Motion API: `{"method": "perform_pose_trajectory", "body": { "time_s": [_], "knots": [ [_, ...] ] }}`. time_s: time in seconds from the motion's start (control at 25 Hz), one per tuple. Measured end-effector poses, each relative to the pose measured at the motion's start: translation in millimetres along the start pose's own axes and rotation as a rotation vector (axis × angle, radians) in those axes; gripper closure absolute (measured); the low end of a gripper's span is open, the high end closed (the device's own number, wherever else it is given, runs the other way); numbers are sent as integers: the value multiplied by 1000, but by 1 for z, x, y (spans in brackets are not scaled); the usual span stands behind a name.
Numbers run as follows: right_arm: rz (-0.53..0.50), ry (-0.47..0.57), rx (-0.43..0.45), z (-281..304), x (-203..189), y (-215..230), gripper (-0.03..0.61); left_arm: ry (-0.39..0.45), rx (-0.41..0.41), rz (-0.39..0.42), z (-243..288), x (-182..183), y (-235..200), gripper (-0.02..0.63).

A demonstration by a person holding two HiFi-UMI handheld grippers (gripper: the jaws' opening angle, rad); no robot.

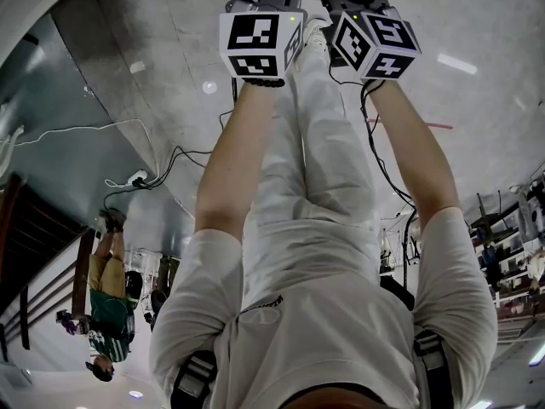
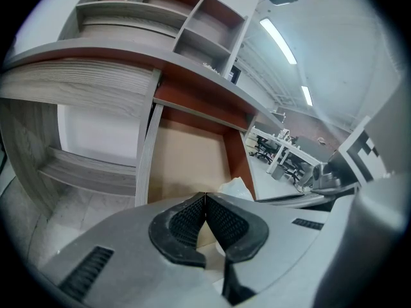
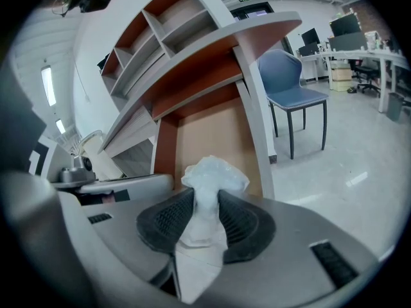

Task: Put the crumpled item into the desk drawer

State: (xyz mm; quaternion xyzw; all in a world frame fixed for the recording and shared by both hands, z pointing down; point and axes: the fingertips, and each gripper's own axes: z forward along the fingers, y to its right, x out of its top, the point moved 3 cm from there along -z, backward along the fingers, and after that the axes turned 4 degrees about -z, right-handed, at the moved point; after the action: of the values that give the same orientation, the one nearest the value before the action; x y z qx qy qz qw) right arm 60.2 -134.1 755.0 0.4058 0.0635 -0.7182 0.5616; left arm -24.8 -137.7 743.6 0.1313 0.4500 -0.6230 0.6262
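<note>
right gripper (image 3: 207, 196) is seen with its jaws narrowed onto the crumpled item (image 3: 214, 172), a white wad of thin paper or film; the black ribbed pads (image 3: 164, 223) are pressed against its pinched middle, a puffed head is left above the jaw tips and a flat tail is let down toward the lower edge of the frame. the item is held at the centre of the right gripper view, against the tan bottom of the open drawer (image 3: 205, 133). the drawer is framed by a red-brown wall on the left and a grey wall on the right, under the curved grey surface (image 3: 257, 29) of the desk. open shelves (image 3: 160, 24) are noted at upper left, a blue chair (image 3: 292, 85) on the floor at right. left gripper (image 2: 205, 197) is seen with jaws closed tip to tip, nothing caught between them; the same drawer is shown at centre of the left gripper view, and a white corner of the item is glimpsed just past the jaws, toward the lower right. in the head view both marker cubes, left (image 1: 260, 43) and right (image 1: 375, 43), are held side by side at the top of the frame, close but apart. a second person (image 1: 109, 305) is noted at lower left.
</note>
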Motion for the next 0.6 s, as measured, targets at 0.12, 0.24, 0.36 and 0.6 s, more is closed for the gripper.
{"method": "perform_pose_trajectory", "body": {
  "time_s": [0.12, 0.24, 0.36, 0.6],
  "knots": [
    [7, -1, 2, 0, -1, 1, 451, -3, 1, -2, 0, -1, 0, 611],
    [11, -1, 6, -1, -3, 0, 451, -3, 1, 0, 0, -2, 1, 611],
    [9, -4, 4, -2, -4, 1, 451, -2, -3, 1, 0, -2, 2, 611],
    [13, -11, 14, 0, -7, 0, 397, 0, -6, 3, -2, -5, 1, 611]
  ]
}}
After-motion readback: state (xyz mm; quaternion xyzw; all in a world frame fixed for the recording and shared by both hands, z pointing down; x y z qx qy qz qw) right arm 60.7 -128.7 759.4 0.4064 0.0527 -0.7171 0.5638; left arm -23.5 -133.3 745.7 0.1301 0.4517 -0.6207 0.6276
